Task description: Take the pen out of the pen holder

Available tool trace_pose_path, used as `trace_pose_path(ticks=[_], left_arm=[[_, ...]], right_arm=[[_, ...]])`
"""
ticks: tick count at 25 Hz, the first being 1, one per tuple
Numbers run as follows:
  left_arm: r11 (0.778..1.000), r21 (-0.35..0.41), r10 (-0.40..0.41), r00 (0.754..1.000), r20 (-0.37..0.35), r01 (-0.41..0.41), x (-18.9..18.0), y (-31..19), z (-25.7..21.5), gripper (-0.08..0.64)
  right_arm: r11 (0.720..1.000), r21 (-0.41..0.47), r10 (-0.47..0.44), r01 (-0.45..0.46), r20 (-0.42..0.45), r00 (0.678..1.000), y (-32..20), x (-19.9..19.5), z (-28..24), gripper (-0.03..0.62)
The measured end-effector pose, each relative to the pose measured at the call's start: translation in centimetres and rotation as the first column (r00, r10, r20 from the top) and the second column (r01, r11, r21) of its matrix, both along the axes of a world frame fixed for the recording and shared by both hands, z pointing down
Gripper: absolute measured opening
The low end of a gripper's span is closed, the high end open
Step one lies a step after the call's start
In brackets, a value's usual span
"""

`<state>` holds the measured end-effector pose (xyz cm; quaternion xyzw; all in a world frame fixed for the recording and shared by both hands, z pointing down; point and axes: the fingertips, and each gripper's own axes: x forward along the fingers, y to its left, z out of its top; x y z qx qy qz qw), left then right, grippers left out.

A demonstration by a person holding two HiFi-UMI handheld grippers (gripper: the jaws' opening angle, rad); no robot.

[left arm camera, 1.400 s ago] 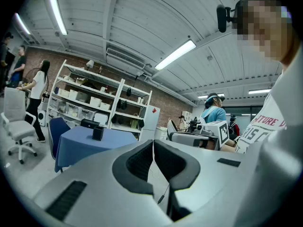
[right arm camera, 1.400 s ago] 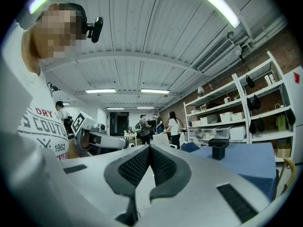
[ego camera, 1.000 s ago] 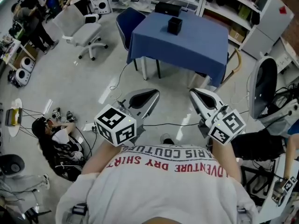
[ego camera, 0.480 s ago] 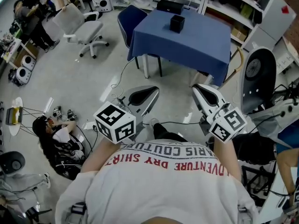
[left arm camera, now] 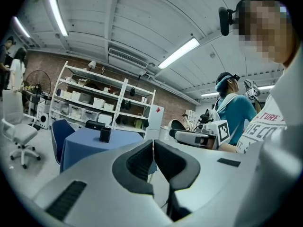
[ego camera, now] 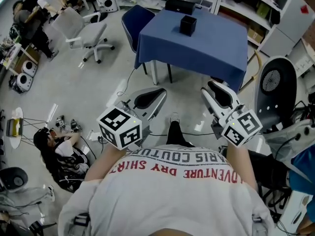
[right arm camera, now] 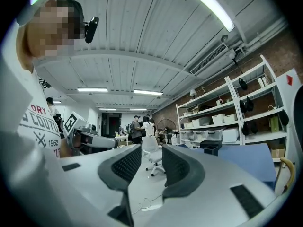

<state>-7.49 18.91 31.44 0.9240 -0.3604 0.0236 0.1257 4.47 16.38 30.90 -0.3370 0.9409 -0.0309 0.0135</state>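
My left gripper (ego camera: 158, 93) (left arm camera: 152, 144) has its grey jaws pressed together, only a hairline slit between the ribbed pads, with nothing in them; my right gripper (ego camera: 212, 86) (right arm camera: 151, 151) has just been opening its jaws, which stand parted with a clear gap and nothing between them; both grippers are held out in front of my chest over the pale floor, well apart from the table draped in a blue cloth (ego camera: 206, 48) (left arm camera: 83, 143); the small black cube-shaped pen holder (ego camera: 187, 25) (left arm camera: 105, 134) stands upright near the table's far edge, just in front of a flat black box (ego camera: 179, 6); whether a pen sits in it I cannot tell from this far off.
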Motion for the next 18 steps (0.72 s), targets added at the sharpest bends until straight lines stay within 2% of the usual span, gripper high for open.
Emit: trace_pose_path(ticks=[8,18], left_arm=[[1.0,-0.022,0.005,1.0,-0.012,-0.006,0.6,-9.1,0.8,0.032],[0.994,-0.108,-0.025,1.0,0.011,0.026,0.5,-26.5,2.6,0.032]], right_arm=[[0.999,-0.023,0.034,-0.034,-0.008,0.999,-9.2,1.3,0.9,0.245],[0.994,-0.102,0.038,-0.041,-0.027,0.999,-26.7,2.3,3.0,0.278]])
